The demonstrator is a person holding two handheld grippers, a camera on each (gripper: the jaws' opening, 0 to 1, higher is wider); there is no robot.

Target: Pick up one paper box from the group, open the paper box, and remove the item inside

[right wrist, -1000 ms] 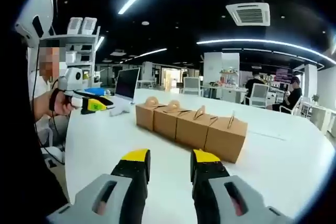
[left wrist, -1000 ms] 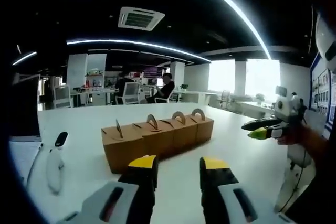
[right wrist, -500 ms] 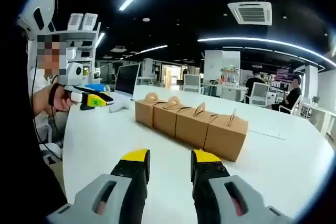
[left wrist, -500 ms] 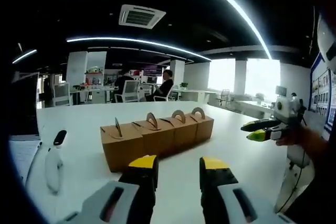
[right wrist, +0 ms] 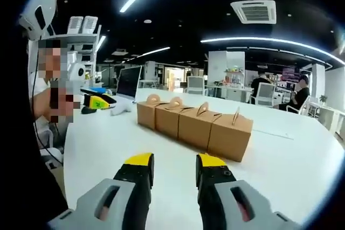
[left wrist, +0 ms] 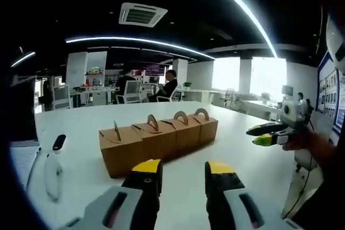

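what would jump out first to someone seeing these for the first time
A row of four brown paper boxes with arched handles, side by side on the white table. In front of them the left tool and the right tool hang open with yellow tips, neither touching a box.

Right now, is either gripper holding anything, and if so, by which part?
Nothing is held. The left gripper and right gripper are both open and empty, short of the paper boxes.

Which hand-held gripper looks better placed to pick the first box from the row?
Probably either: both open hand-held grippers, left and right, face the row of paper boxes, each nearest one end box. No clear advantage.
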